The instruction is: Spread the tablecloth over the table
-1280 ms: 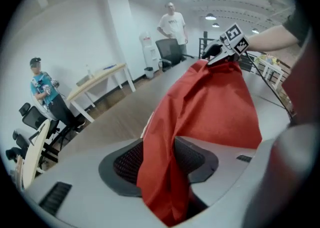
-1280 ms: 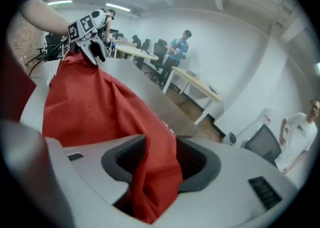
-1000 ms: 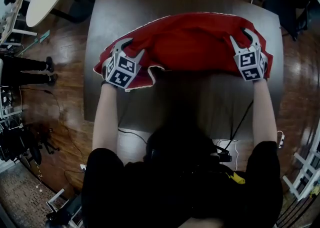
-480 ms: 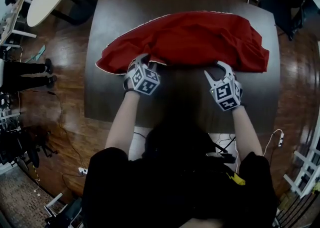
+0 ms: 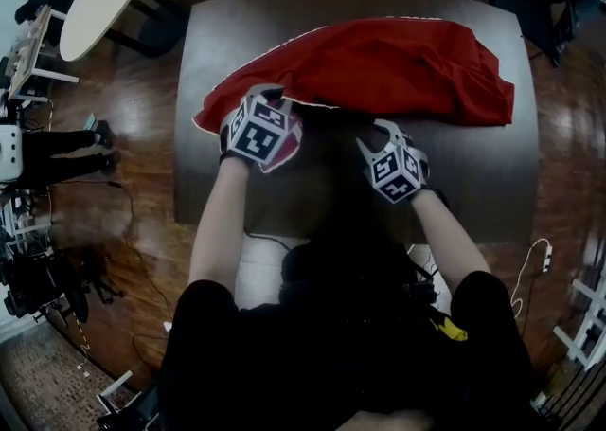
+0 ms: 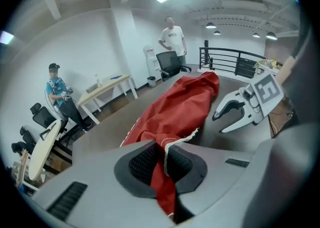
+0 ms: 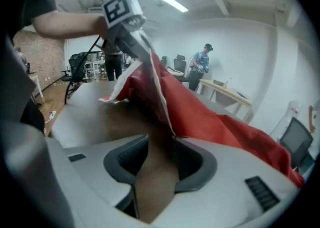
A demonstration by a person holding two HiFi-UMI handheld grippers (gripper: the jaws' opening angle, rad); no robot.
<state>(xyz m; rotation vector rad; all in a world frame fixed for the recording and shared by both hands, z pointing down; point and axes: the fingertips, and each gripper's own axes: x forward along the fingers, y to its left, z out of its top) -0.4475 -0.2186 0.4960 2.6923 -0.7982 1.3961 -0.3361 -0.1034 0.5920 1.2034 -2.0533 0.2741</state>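
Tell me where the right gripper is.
In the head view the right gripper hovers right of centre over the dark table, just short of the red tablecloth. Its jaws have just been closing with only table between them.

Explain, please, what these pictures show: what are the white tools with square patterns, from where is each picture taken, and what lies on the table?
This is no robot: a person holds two tools, each ending in a claw. The picture from above comes from a camera on the person's head. The other two come from cameras riding on the tools, each looking along its own claw. On the dark table lies a bunched red cloth. The left claw has just closed and pinches the cloth's near edge. The right claw has just been closing too, but its jaws stand apart: only bare table shows between them, and the cloth's hem lies at their tips, not gripped. The patterned cubes are parts of the tools.
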